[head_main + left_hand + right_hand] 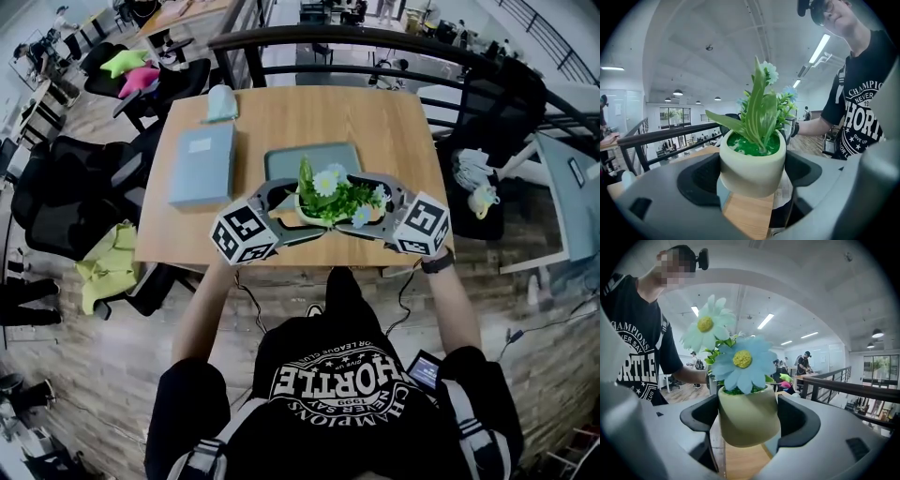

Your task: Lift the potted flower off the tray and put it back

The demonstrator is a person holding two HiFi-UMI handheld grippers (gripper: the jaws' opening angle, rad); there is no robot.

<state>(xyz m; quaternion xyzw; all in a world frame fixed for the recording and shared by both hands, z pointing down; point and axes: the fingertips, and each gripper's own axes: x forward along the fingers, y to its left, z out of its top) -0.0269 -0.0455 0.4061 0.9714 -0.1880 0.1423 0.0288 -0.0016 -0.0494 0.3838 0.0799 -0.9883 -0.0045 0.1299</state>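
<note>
— From above, how do your arms sit?
— Both bare forearms reach forward and angle slightly inward over the near edge of the table [281, 112]. My left claw [291, 208] comes in from the left and my right claw [377, 208] from the right, marker cubes toward me. They meet around the potted flower [330, 197]. A dark band [436, 263] wraps my right wrist.

— And the tray?
— The tray [314, 155] lies flat on the wood just beyond the claws, and the leaves overlap its near edge in this view. A blue book [202, 164] lies on the table to its left, apart from it.

— What does the left claw's own camera show?
— My left claw [751, 173] is closed partway, its dark pads pressing the pale pot [752, 164] on both sides. The pot stands upright with its base clear of the wood below. A sliver of the tray [721, 193] shows under its left side. Beyond the leaves, my right forearm reaches in.

— And the right one?
— It shows the same hold from the other side. My right claw [749, 420] grips the pot [749, 416] between its pads, with both jaws touching the wall. The pot hangs upright above the table, and two pale blue blooms fill the middle of the view. My left forearm shows behind them.
</note>
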